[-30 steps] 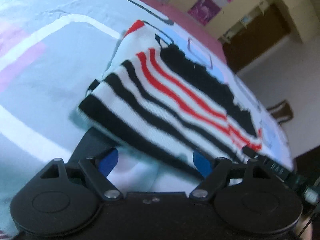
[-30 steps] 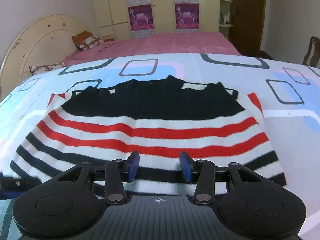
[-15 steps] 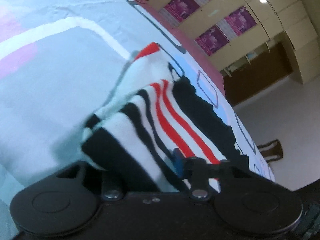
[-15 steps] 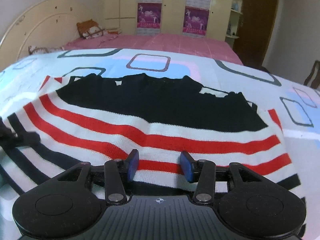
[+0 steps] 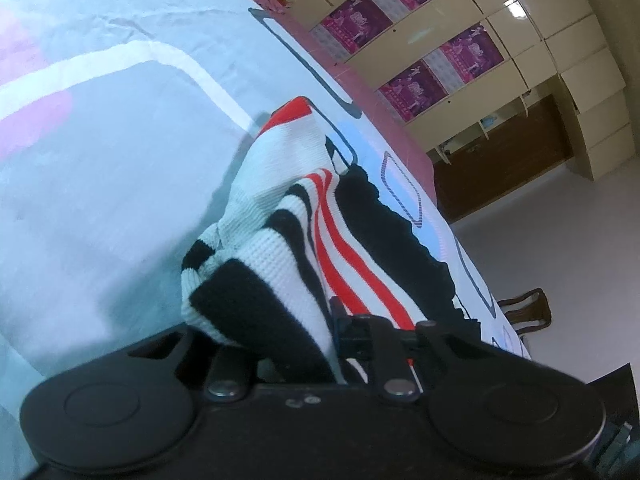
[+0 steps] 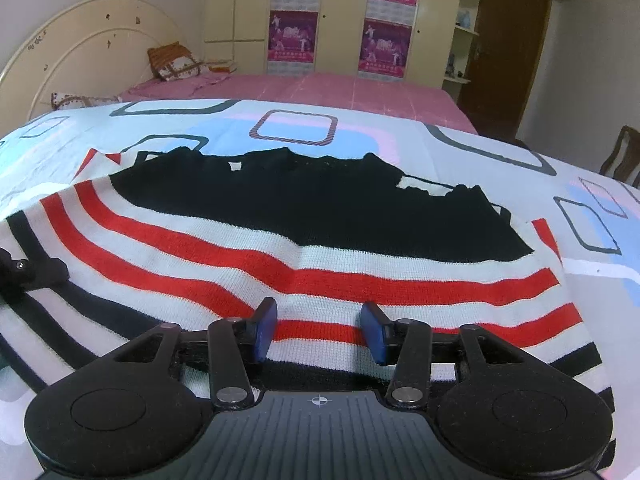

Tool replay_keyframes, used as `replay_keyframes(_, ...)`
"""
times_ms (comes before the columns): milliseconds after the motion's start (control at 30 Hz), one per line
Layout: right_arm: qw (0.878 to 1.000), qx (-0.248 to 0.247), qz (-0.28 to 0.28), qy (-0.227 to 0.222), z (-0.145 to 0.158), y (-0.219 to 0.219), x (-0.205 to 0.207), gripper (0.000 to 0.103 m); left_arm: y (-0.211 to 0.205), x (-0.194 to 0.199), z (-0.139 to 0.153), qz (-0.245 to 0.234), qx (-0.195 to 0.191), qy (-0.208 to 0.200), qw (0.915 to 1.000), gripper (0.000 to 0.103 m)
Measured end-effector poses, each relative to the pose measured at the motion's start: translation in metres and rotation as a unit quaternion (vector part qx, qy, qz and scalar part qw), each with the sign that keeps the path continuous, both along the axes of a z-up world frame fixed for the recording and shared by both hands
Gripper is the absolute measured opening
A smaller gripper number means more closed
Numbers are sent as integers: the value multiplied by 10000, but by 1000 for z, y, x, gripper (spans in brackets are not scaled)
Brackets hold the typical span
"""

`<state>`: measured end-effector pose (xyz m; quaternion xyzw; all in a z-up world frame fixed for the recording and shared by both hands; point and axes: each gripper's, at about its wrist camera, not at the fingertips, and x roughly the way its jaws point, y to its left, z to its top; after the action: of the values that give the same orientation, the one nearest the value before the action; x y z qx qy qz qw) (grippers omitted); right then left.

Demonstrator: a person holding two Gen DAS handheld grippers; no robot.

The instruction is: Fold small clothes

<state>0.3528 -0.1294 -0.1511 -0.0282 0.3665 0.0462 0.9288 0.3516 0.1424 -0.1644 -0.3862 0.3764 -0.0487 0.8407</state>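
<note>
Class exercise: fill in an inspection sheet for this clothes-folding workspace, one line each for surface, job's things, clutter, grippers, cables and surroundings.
Surface: bedspread with rounded-square print, over a pink sheet.
Job's things: striped sweater, black, red and white, spread flat; its corner is bunched at the left gripper.
Clutter: nothing seen.
Grippers: left gripper closing, sweater edge between its jaws; right gripper open over the near hem.
Cables: nothing seen.
Surroundings: headboard, pillows, wardrobe with posters, chair.

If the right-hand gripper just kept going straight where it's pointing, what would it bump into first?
Most likely the striped sweater: the right gripper, jaws apart, tilts down over its red and white stripes, with nothing between. Depth is hard to judge, though.
</note>
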Motion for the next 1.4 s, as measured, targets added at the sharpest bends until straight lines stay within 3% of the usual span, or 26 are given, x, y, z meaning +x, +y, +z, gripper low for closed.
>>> replay_keyframes(233,9999,23,157,-61,-1,-3,0,49,-16,-4,25,16,404,-373,9985,16)
replay_keyframes(333,9999,-31,134,-61,2,-10,3,69,-32,-3,43,-81,713,-598,9956,16)
replay_keyframes(433,9994,326,140,-11,5,-28,3,73,-53,-1,63,-237,1031,-879,9905,16)
replay_keyframes(567,9989,455,52,-85,15,-55,-3,73,-95,5,86,-679,1443,-1258,9792,16)
replay_keyframes(833,9971,582,-453,-197,29,-129,-24,73,-213,6,100,-2066,1910,-1878,9410,16)
replay_keyframes(967,9944,565,-875,-178,28,-174,-41,73,-274,2,72,-2753,2207,-1839,9174,16)
replay_keyframes(1067,9919,502,-1160,-111,25,-205,-52,73,-311,-9,38,-3198,2700,-1559,8947,21)
replay_keyframes(1167,9894,517,-1350,-155,30,-225,-60,73,-322,-29,30,-3251,3168,-1861,8714,30)
replay_keyframes(1267,9868,776,-1373,-370,45,-235,-63,73,-323,-44,35,-3494,3087,-1949,8629,40)
replay_keyframes(1400,9804,1631,-989,-501,66,-235,-49,73,-313,-67,40,-3984,3111,-2104,8368,43)
